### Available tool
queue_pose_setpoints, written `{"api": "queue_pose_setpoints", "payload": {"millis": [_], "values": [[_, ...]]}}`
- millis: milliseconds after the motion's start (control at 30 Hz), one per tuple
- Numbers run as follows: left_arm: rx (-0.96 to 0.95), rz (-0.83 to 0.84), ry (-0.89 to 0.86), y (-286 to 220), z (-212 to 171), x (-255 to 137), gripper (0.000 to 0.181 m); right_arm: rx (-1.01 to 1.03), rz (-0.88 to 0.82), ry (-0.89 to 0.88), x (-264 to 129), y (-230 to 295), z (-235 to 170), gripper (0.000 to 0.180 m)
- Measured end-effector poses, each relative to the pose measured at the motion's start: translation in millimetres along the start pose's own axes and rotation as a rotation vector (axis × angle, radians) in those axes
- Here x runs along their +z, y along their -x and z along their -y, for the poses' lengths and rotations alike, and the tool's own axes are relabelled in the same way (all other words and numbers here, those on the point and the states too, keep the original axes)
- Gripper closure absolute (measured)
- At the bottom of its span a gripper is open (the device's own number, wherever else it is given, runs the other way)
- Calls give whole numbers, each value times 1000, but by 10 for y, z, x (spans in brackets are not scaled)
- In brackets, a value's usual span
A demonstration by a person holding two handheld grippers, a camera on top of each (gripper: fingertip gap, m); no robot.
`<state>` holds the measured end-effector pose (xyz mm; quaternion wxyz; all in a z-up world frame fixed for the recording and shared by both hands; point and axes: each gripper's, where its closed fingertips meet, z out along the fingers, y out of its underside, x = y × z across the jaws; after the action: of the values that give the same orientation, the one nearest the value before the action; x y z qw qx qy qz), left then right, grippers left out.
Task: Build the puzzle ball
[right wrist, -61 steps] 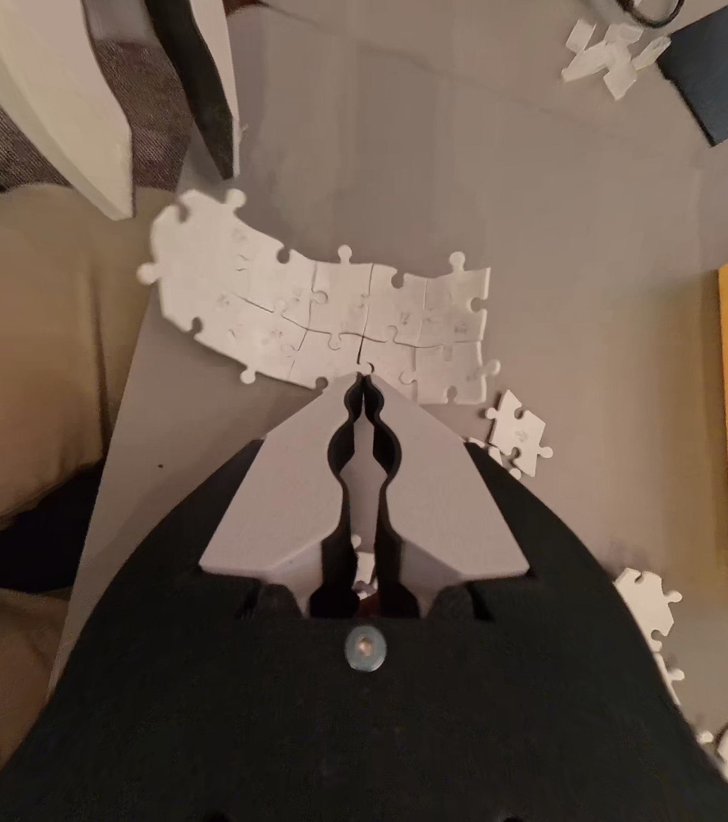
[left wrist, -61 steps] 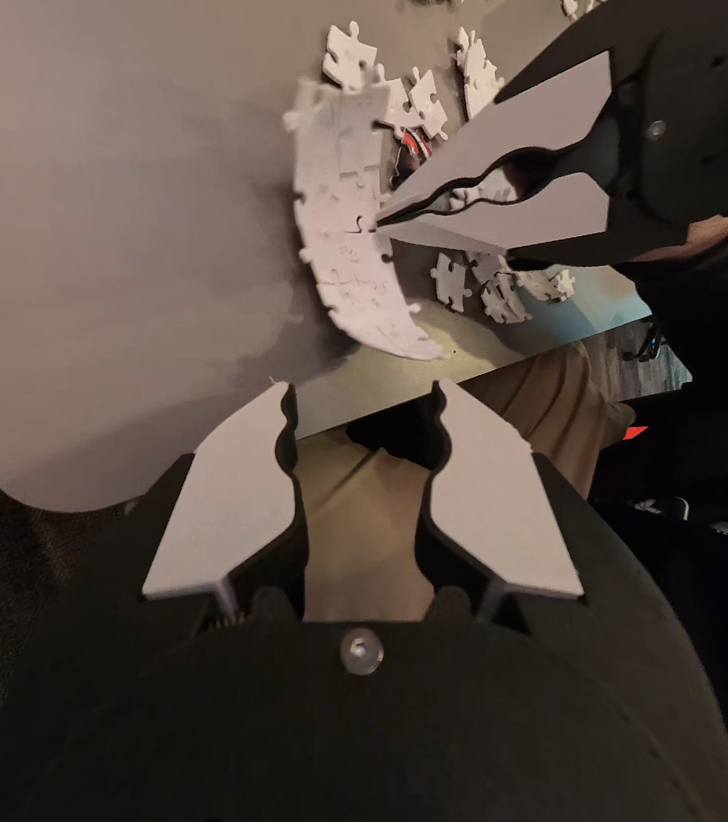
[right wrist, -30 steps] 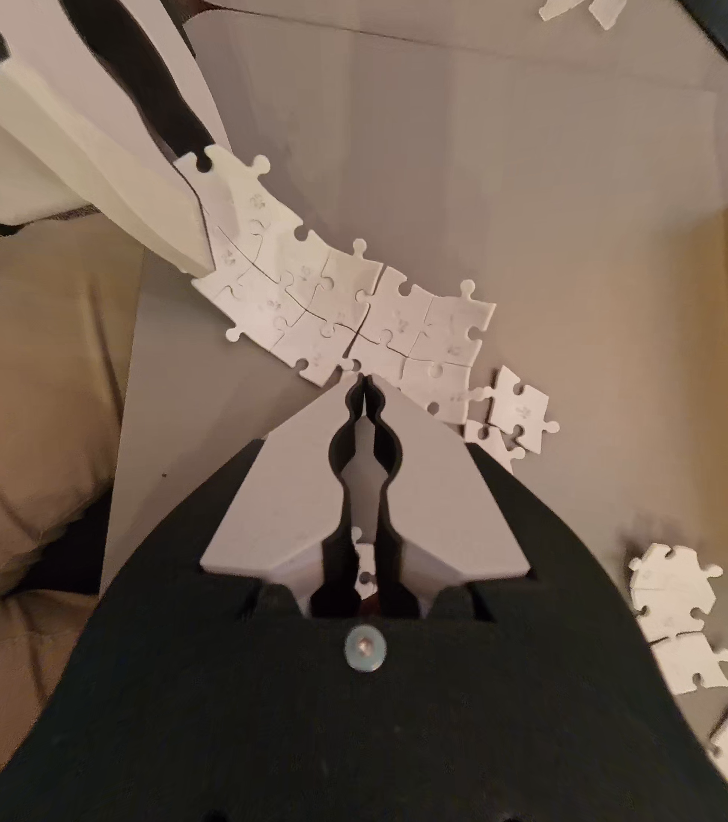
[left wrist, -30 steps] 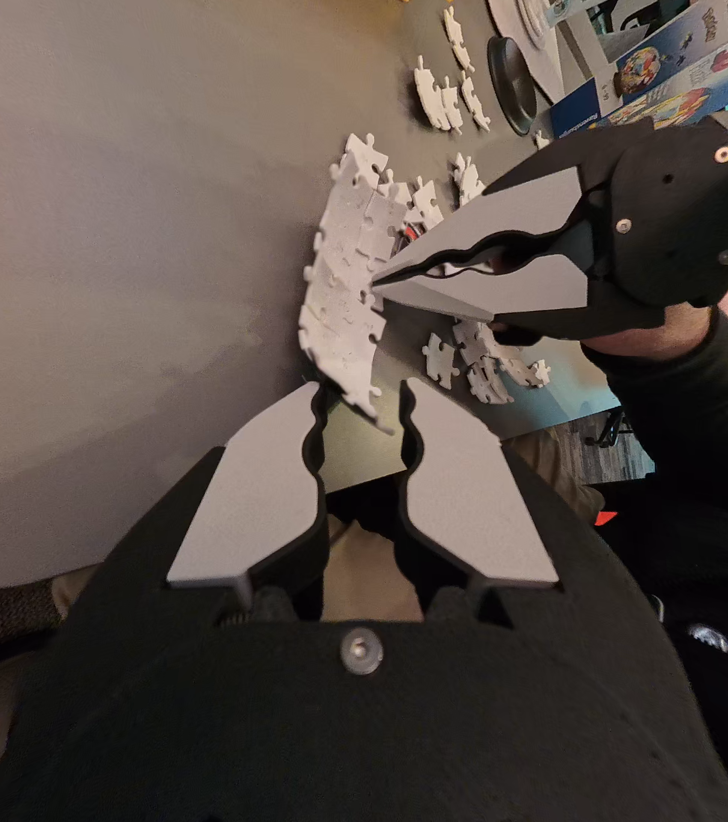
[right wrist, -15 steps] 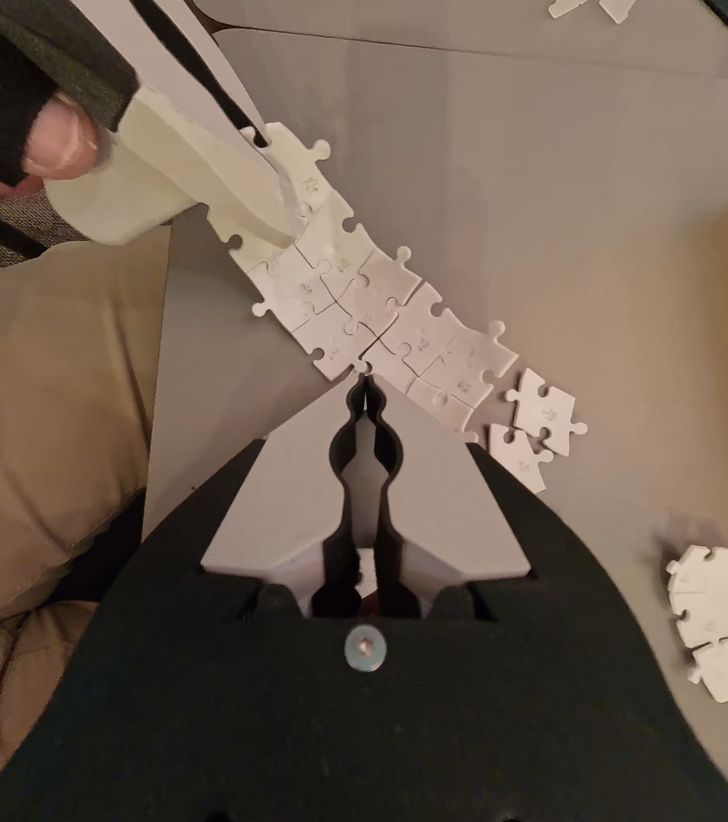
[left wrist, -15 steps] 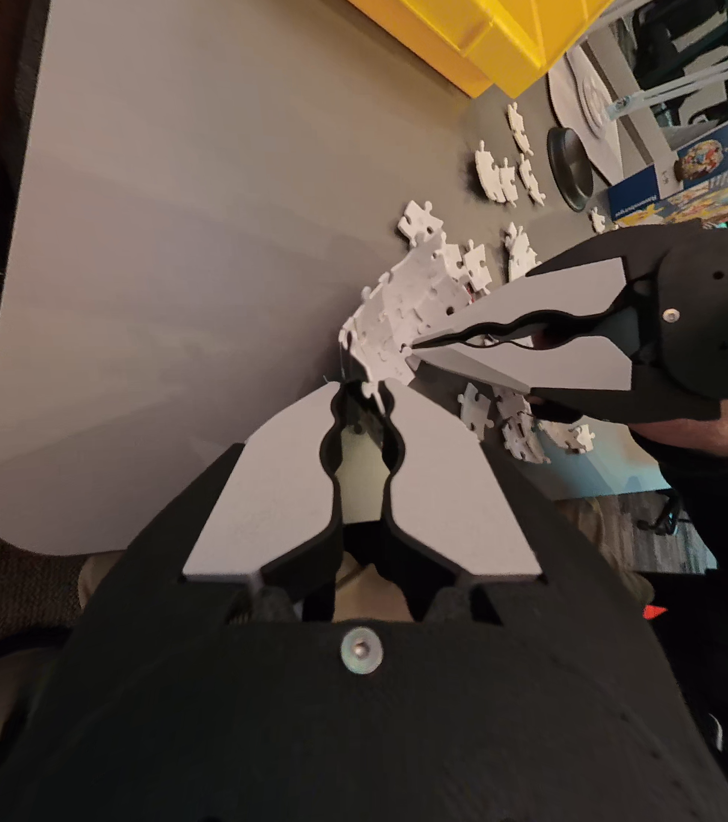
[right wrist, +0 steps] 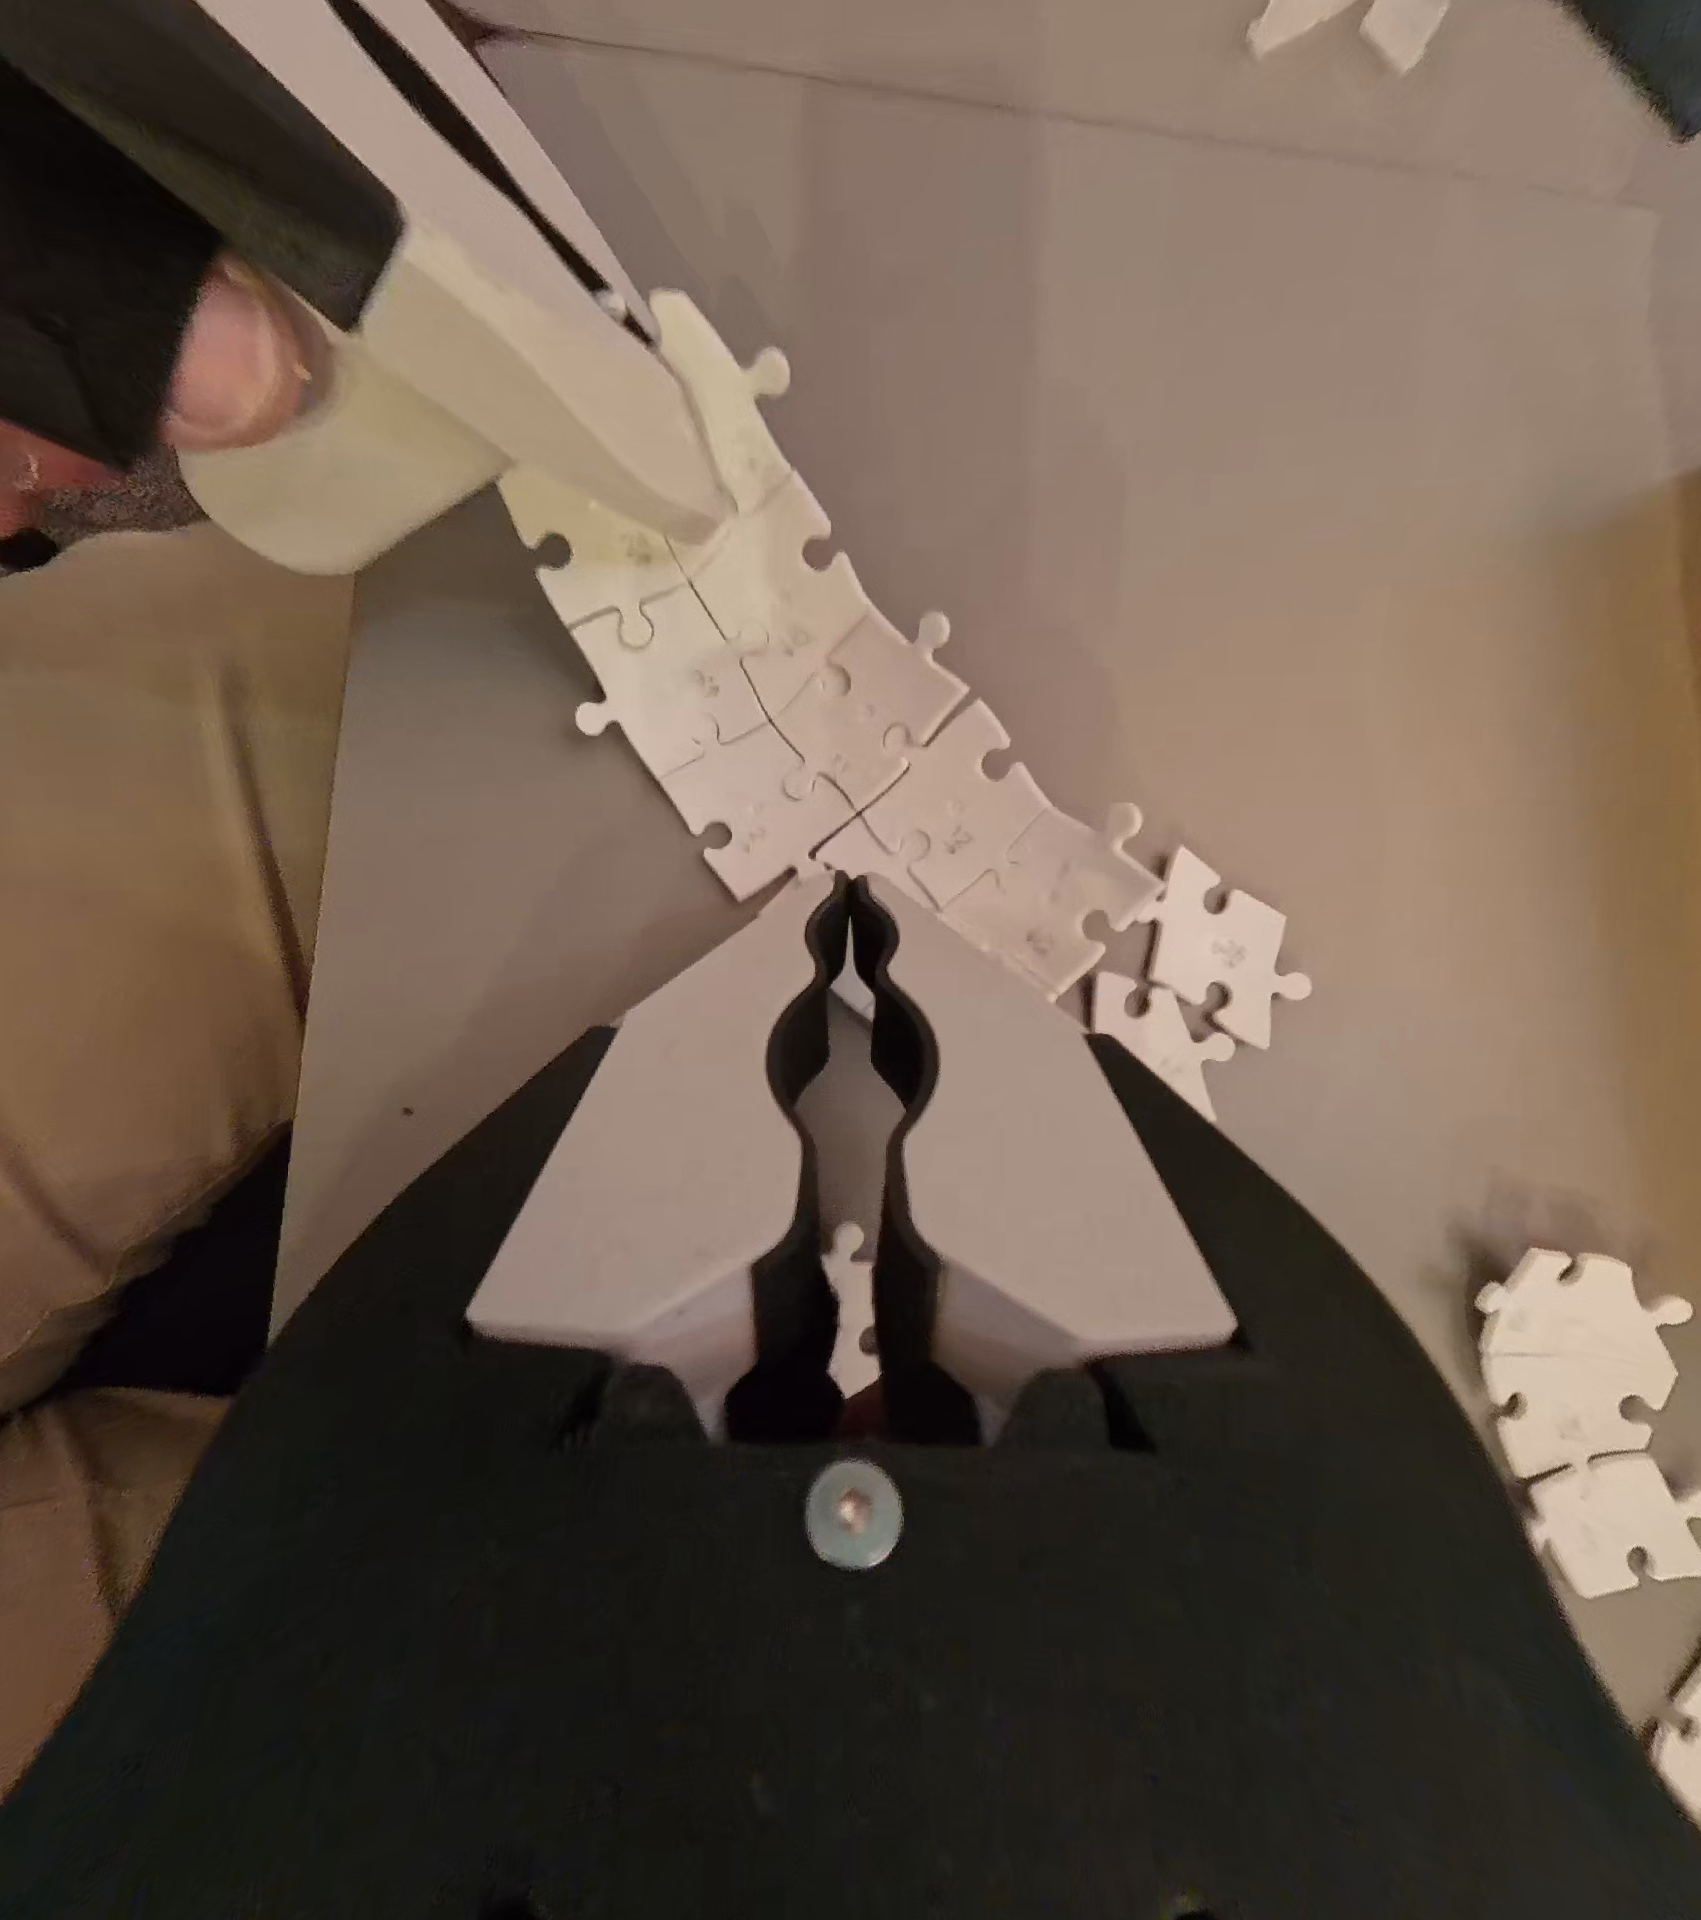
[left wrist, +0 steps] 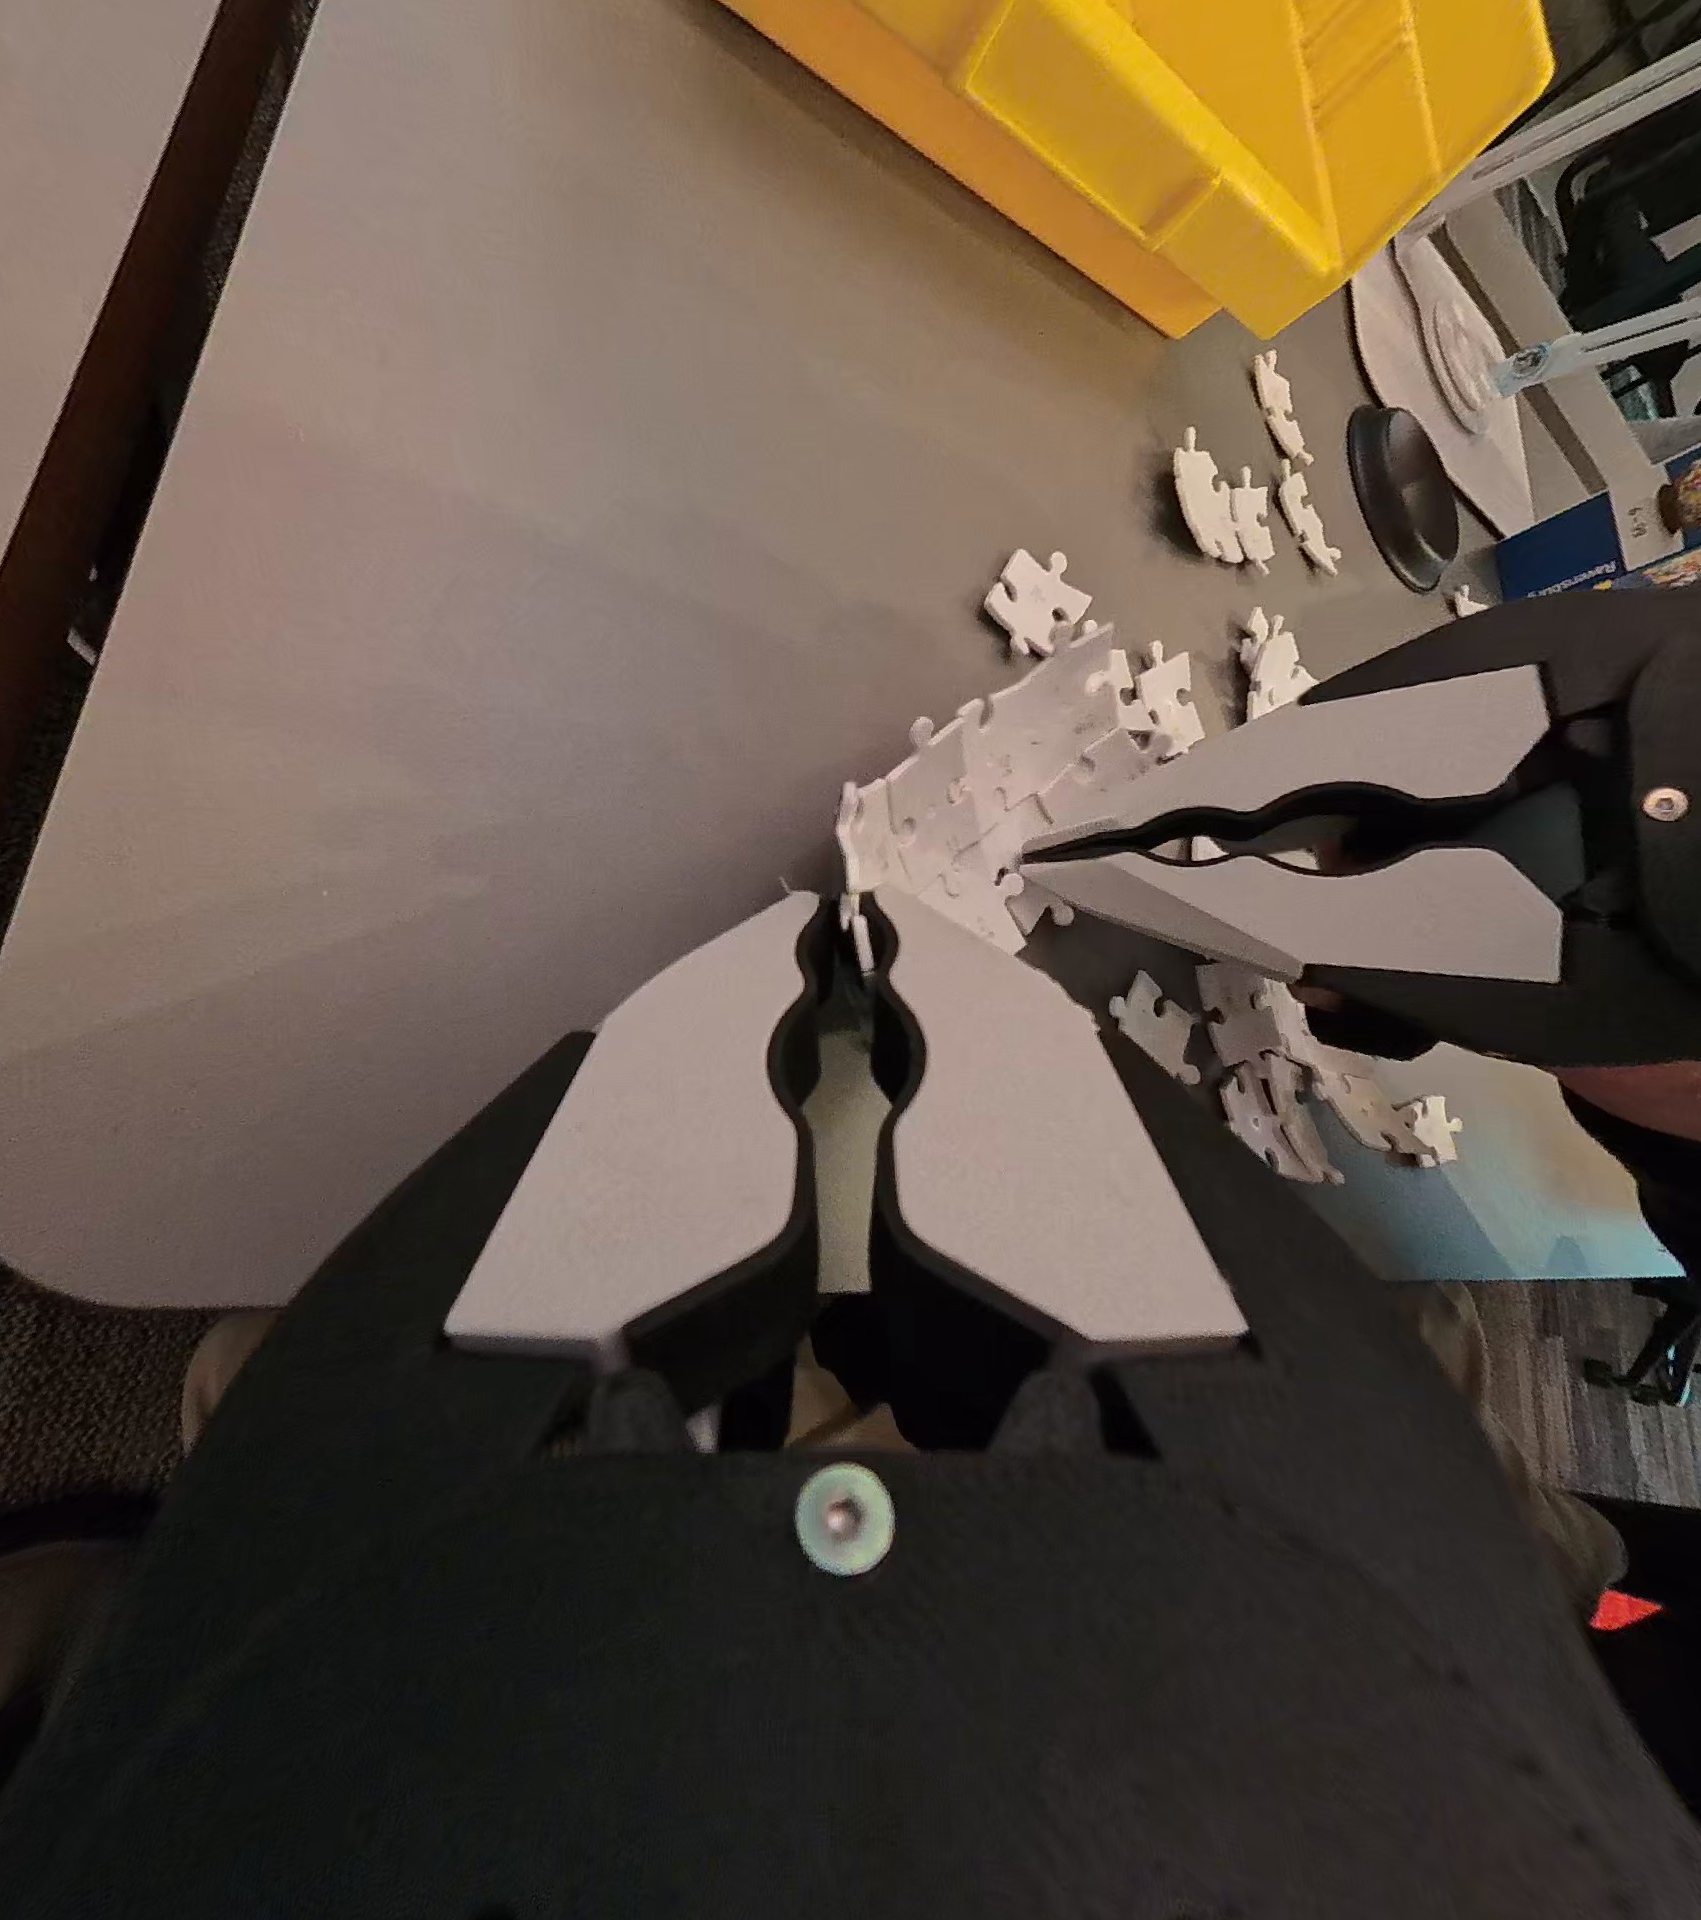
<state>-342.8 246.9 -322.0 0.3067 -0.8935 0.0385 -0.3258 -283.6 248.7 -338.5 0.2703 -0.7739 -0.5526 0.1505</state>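
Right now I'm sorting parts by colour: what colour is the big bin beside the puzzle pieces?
Yellow. The bin shows best in the left wrist view.

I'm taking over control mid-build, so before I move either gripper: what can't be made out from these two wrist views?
- Right gripper: its own fingers cover the edge of the assembled strip it pinches.
- Left gripper: right wrist view, its finger hides the strip's end.
- Strip's underside: unseen in both views.
- Loose pieces: right wrist view, marks too blurred.
- Yellow bin: cut off by the frame edge.
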Motion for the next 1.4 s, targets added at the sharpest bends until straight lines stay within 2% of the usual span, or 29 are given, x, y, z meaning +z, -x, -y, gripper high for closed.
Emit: {"api": "queue_pose_setpoints", "payload": {"millis": [200,733,1067,1400], "values": [[0,10,-4,-4,-5,15,176,-18,2,-22,20,30,41,180],[-11,-28,-66,-230,43,13,167,157,120,-104,1,-39,-36,180],[-1,-34,-75,-257,26,40,165,-29,-3,-54,-1,-40,-48,180],[-1,-13,-71,-177,-12,64,169,-28,-34,-78,-48,-86,33,180]]}}
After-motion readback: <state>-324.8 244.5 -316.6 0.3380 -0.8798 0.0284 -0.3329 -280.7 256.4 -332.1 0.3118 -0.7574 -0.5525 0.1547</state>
